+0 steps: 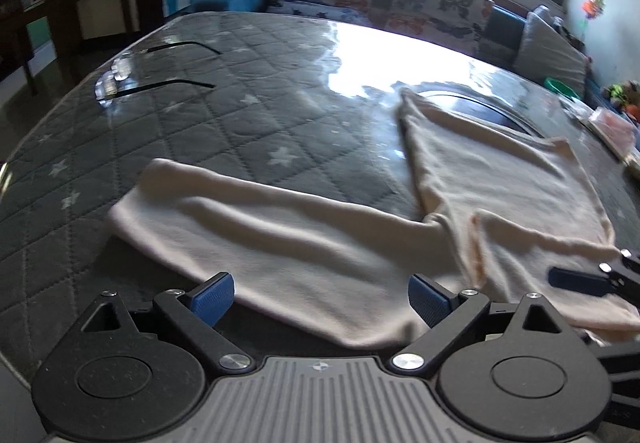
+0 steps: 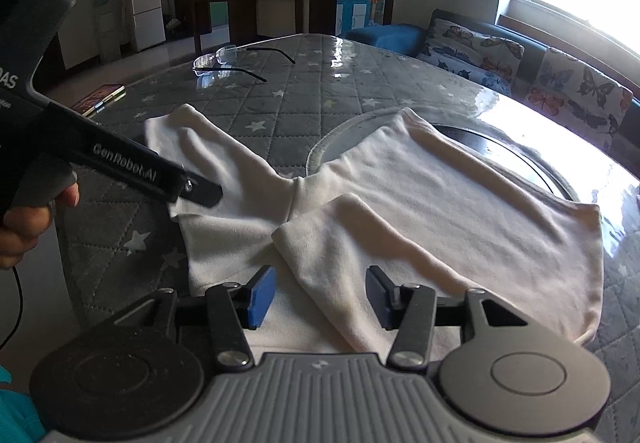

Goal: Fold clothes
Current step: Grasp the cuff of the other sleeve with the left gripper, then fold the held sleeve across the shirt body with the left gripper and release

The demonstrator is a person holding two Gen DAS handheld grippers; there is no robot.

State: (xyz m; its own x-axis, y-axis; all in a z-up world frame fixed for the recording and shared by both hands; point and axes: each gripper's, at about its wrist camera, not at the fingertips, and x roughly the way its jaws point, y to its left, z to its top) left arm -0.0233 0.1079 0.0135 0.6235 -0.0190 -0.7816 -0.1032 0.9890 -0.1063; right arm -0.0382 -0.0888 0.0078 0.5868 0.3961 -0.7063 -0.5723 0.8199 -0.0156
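Fold status: early. The cream garment (image 2: 400, 203) lies mid-frame on the quilted table (image 2: 280, 99) — one sleeve crossed over the body, the other still extended left. Left gripper (image 1: 322, 299) and right gripper (image 2: 320, 297): fingers spread, grasping nothing.

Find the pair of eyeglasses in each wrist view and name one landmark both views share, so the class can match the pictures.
Left wrist view: the eyeglasses lie at the upper left, on the far side of the quilted table cover.
Right wrist view: the eyeglasses lie upper centre-left, beyond the cream garment.
Shared landmark: the butterfly-print cushions under the window.
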